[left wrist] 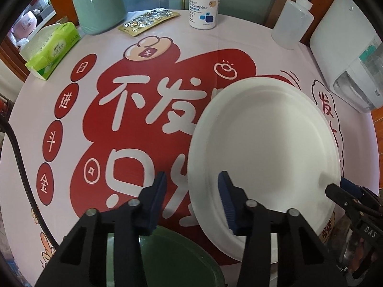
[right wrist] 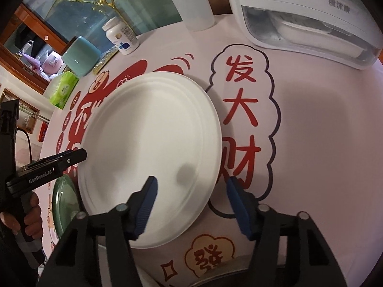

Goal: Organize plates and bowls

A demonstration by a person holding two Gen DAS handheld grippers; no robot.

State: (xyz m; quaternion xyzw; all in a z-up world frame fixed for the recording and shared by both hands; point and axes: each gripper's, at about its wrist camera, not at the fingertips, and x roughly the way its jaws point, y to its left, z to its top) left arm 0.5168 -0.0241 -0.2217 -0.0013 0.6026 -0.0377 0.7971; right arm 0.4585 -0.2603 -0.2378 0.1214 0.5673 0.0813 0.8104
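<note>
Both tools straddle opposite edges of the white plate (left wrist: pixel 263 155), left tool (left wrist: pixel 191 196) and right tool (right wrist: pixel 191 203) each partly spread, pads not pressing. It lies on the printed bench (left wrist: pixel 143 124), beside a green plate (left wrist: pixel 177 260); a pill bottle (left wrist: pixel 204 3) stands well behind.

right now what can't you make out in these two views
- Green plate: left wrist view, mostly behind the left gripper and cut off below.
- White plate: right wrist view, near rim hidden by the right gripper.
- Pill bottle label: too small.
</note>
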